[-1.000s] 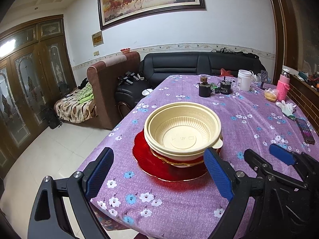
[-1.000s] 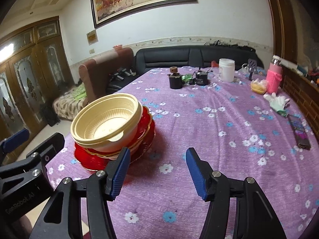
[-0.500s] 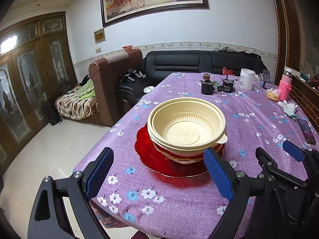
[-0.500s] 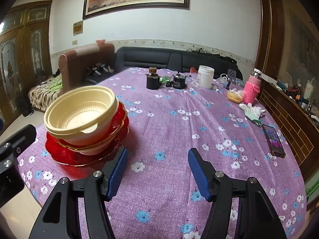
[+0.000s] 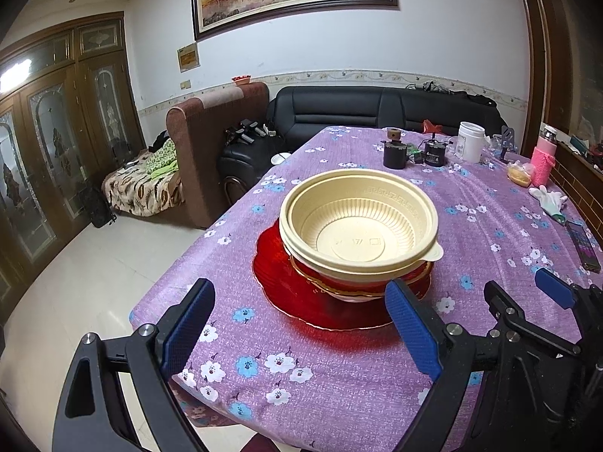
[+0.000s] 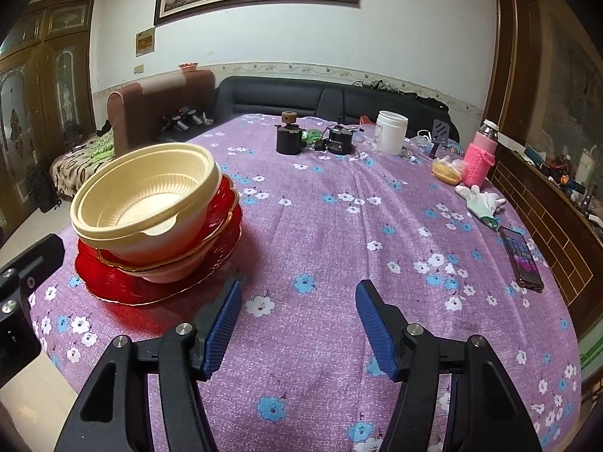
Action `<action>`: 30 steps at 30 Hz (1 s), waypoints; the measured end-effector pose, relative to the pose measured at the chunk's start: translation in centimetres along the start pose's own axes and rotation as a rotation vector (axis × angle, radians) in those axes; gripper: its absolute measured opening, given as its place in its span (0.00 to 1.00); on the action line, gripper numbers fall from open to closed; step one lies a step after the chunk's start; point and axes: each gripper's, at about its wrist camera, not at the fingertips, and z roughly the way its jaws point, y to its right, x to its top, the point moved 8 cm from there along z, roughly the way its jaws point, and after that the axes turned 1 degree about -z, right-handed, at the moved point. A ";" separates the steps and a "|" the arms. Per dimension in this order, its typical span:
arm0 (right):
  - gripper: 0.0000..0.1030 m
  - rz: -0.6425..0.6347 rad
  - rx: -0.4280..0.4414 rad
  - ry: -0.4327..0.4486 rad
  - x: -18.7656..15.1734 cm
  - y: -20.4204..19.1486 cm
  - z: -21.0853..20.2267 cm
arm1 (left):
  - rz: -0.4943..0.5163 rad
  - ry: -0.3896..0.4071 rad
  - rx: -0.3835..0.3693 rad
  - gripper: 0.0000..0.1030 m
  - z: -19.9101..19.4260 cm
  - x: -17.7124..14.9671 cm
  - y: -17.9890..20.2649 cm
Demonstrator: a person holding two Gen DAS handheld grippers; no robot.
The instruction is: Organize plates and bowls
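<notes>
A: Where was the stack left?
B: Near the table's (image 5: 490, 203) left edge: bowls (image 5: 358, 222) nested on the plate (image 5: 301, 301), saving space.
A: And the grippers?
B: Left gripper (image 5: 301, 333) and right gripper (image 6: 297, 326) were both held spread, nothing pinched.

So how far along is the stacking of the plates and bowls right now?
It looks essentially done: the cream bowl sits nested on top of a pale bowl and red dishes, all on the big red plate near the table corner. Nothing is in hand; the left gripper and right gripper are both open and clear of the stack. No other plates or bowls show on the table.
</notes>
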 end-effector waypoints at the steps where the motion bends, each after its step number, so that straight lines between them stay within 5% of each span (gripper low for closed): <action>1: 0.65 0.002 0.004 0.002 0.0 -0.1 0.0 | -0.002 -0.003 0.000 0.89 0.1 -0.1 -0.1; 30: 0.66 -0.013 0.045 -0.008 -0.1 -2.4 0.4 | -0.039 -0.028 -0.003 0.89 1.9 -0.8 -1.7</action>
